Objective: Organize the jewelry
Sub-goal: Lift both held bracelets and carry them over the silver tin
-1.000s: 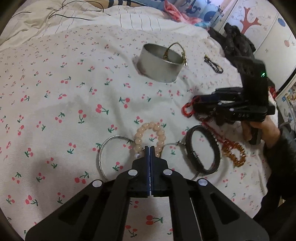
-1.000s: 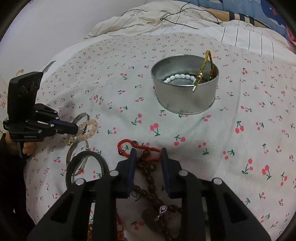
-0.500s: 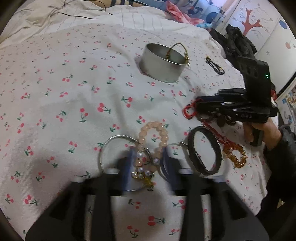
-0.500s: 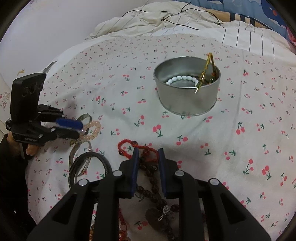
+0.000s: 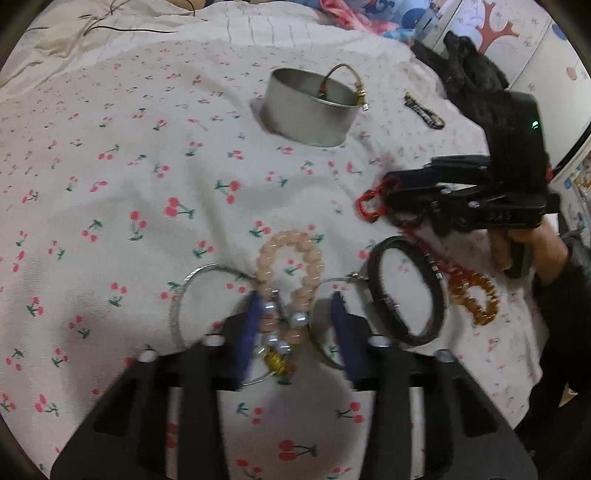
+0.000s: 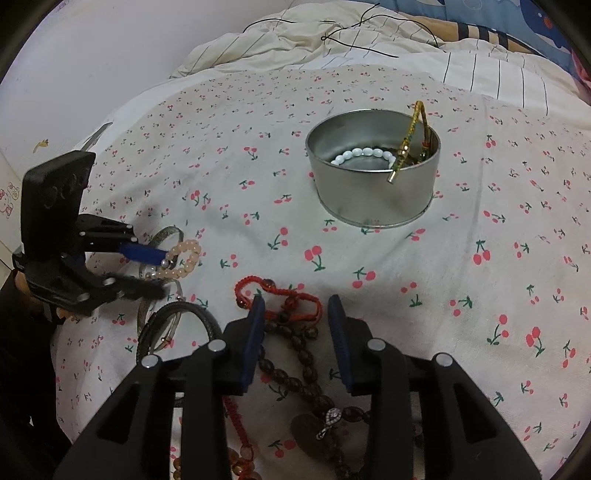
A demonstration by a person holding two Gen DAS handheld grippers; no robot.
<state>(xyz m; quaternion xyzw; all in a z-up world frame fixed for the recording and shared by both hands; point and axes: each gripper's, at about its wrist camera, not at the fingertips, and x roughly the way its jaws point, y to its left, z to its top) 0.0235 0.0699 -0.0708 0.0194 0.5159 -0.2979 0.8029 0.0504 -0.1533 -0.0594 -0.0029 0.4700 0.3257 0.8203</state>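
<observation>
My left gripper is open, its fingers on either side of the near end of a peach bead bracelet with pearl and gold charms, lying on the cherry-print sheet. A round metal tin stands farther off and holds a gold bangle and a white bead bracelet. My right gripper is open over a red cord bracelet and a dark brown bead strand. The left gripper also shows in the right wrist view.
Two silver bangles, a black leather bracelet and an amber bead bracelet lie near the peach one. A small dark beaded piece lies right of the tin. Rumpled bedding and black cables lie behind.
My left gripper went from shut to open and now straddles the peach bracelet. My right gripper opened wider over the red cord bracelet. The jewelry has not moved.
</observation>
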